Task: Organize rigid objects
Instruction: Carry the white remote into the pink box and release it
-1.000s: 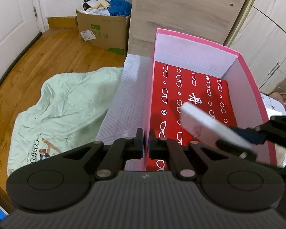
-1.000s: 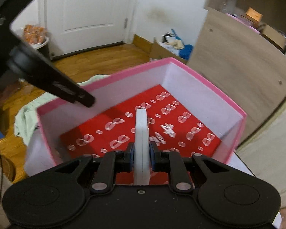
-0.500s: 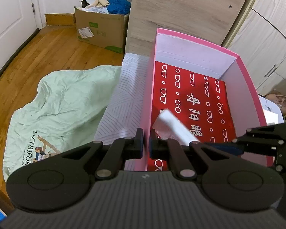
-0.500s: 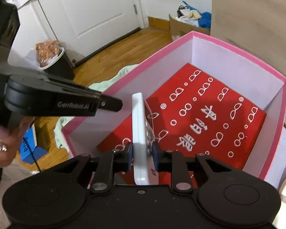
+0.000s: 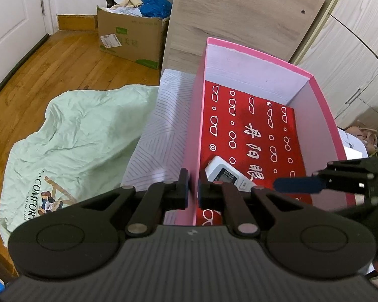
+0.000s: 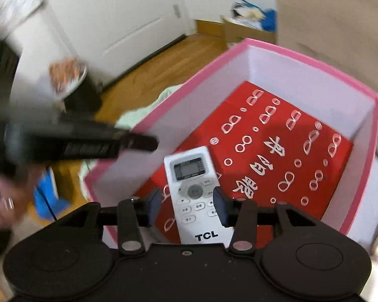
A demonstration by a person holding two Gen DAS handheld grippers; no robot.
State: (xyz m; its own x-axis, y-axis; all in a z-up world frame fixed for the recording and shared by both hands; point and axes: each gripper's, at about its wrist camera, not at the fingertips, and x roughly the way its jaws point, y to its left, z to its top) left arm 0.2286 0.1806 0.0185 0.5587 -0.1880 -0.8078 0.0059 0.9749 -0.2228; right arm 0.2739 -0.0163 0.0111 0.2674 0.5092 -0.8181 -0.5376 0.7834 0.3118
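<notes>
A pink box [image 5: 325, 115] with white inner walls has a red patterned bottom [image 5: 254, 130]. A white TCL remote [image 6: 194, 191] lies flat, face up, on the red bottom [image 6: 277, 151] at the near left corner; it also shows in the left wrist view [image 5: 224, 173]. My right gripper [image 6: 189, 205] is open, its fingers on either side of the remote just above it. My left gripper [image 5: 192, 188] is shut on the box's left wall [image 5: 195, 136]. The pink box rim shows in the right wrist view [image 6: 375, 115].
The box stands on a grey striped surface [image 5: 161, 136]. A pale green blanket [image 5: 75, 136] lies on the wooden floor. A cardboard carton [image 5: 128, 40], a wooden panel [image 5: 242, 17] and cupboard doors [image 5: 352, 58] stand behind. A white door [image 6: 128, 20] is at the back.
My right gripper lowered the remote into the box, turned it flat and opened, letting it go. My left gripper has stayed shut on the box wall.
</notes>
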